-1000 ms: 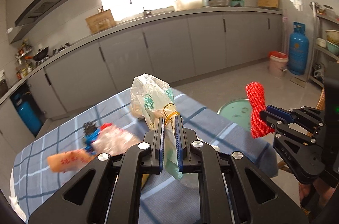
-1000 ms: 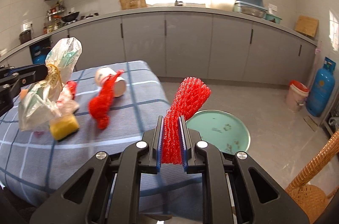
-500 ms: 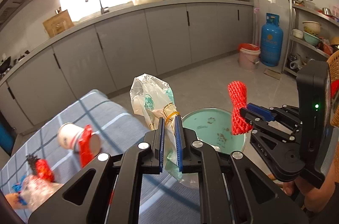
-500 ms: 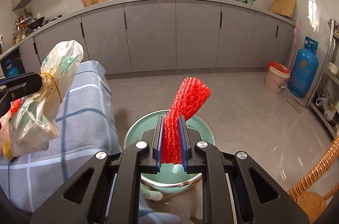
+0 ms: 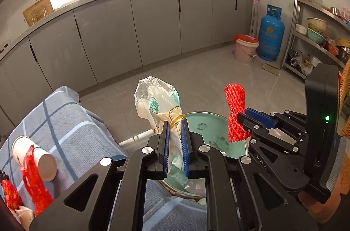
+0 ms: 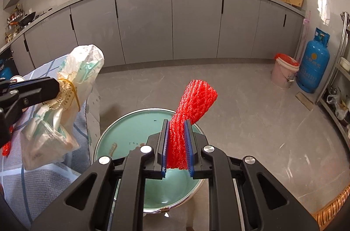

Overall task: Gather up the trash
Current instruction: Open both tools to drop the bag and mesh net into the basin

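Note:
My left gripper (image 5: 175, 121) is shut on a clear plastic bag (image 5: 157, 104) tied with a yellow band; the bag also shows in the right wrist view (image 6: 63, 99). My right gripper (image 6: 176, 123) is shut on a red foam net (image 6: 192, 99), which also shows in the left wrist view (image 5: 236, 112). Both are held above a green basin (image 6: 135, 128) on the floor beside the table; in the left wrist view the basin (image 5: 210, 128) lies just beyond both grippers. A paper cup (image 5: 32, 156) and more red net (image 5: 35, 187) lie on the checked tablecloth (image 5: 70, 126).
Grey kitchen cabinets (image 6: 175, 23) run along the back wall. A pink bucket (image 6: 284, 73) and a blue gas cylinder (image 6: 312, 62) stand at the right, beside a metal shelf (image 5: 317, 34). A wicker chair edge (image 6: 332, 204) shows at the lower right.
Both grippers have swung right, away from the table, with their loads still held. The green basin has come under them, and the table has slid to the left edge of both views.

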{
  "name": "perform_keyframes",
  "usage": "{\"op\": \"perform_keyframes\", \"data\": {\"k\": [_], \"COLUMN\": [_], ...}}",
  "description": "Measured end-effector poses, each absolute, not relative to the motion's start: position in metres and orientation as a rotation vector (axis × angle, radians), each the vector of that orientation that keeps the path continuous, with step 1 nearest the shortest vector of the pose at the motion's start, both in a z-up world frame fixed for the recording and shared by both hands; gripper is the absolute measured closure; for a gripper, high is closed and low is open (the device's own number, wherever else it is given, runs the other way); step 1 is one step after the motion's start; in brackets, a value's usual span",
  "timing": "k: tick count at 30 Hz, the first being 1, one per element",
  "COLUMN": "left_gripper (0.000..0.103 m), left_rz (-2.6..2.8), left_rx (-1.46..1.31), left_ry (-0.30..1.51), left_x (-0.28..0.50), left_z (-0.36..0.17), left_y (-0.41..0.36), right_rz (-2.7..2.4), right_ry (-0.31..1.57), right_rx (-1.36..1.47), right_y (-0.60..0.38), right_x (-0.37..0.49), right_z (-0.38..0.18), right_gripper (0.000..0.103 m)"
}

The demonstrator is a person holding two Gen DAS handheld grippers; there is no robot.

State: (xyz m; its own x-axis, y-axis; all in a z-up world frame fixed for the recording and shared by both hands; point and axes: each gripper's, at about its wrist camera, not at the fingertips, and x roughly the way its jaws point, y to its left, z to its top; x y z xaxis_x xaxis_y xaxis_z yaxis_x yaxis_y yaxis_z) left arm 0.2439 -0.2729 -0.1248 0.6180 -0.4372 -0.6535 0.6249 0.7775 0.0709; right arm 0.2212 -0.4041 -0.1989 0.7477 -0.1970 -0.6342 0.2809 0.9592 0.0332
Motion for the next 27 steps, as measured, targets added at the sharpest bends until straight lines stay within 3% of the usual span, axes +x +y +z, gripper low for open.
{"op": "perform_keyframes", "data": {"k": [2,4,6,7,10,13,21,27], "left_gripper": [0.086,0.072,0.067,0.059,0.051,0.046,0.039,0.021], "left_rz": [-0.621,-0.613,-0.605,-0.600,-0.582,-0.546,-0.491,-0.439], "left_rx": [0.307,0.312,0.317,0.315,0.312,0.304,0.286,0.283], "left_ry": [0.669,0.673,0.678,0.680,0.675,0.668,0.646,0.617], "left_x": [0.249,0.253,0.256,0.258,0.260,0.263,0.265,0.254], "left_z": [-0.130,-0.135,-0.137,-0.138,-0.139,-0.138,-0.124,-0.111], "left_y": [-0.277,-0.281,-0.281,-0.280,-0.276,-0.268,-0.244,-0.226], "right_rz": [-0.266,-0.269,-0.278,-0.283,-0.292,-0.299,-0.315,-0.314], "right_ry": [0.674,0.674,0.677,0.679,0.684,0.677,0.658,0.652], "right_rx": [0.128,0.136,0.145,0.146,0.152,0.155,0.167,0.166], "right_y": [-0.407,-0.411,-0.411,-0.414,-0.417,-0.417,-0.415,-0.405], "right_x": [0.225,0.228,0.228,0.229,0.229,0.228,0.217,0.208], "right_z": [-0.202,-0.206,-0.210,-0.211,-0.214,-0.213,-0.205,-0.196], "right_gripper": [0.084,0.083,0.077,0.072,0.069,0.061,0.056,0.048]}}
